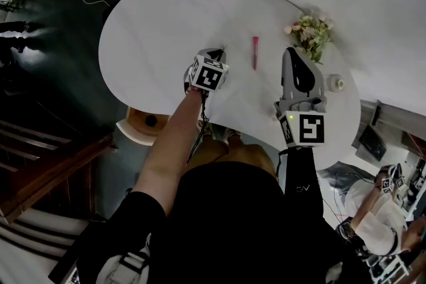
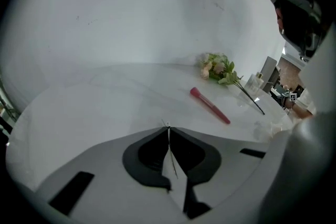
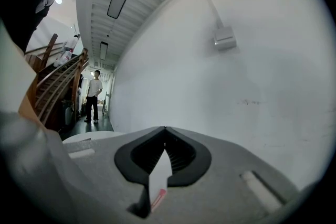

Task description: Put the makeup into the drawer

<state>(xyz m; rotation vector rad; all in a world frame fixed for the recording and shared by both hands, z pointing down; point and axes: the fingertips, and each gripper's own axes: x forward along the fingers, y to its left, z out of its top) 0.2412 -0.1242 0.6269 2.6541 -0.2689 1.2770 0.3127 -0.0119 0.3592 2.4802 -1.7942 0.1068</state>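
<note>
A pink makeup stick (image 1: 254, 52) lies on the white oval table (image 1: 160, 23), between my two grippers. My left gripper (image 1: 218, 52) points down at the tabletop just left of the stick. In the left gripper view its jaws are shut, tips meeting at the left gripper (image 2: 168, 127), with only a thin dark sliver along the seam; what that sliver is I cannot tell. The stick (image 2: 210, 105) lies beyond, to the right. My right gripper (image 1: 293, 54) hovers right of the stick, pointing level at the white wall, shut and empty (image 3: 165, 129). No drawer is in view.
A small flower bunch (image 1: 309, 33) and a little white jar (image 1: 337, 83) sit at the table's right end, near a glass bottle (image 2: 255, 81). A round wooden stool (image 1: 146, 122) stands under the near edge. Stairs run at the left. A person (image 3: 93, 94) stands far off.
</note>
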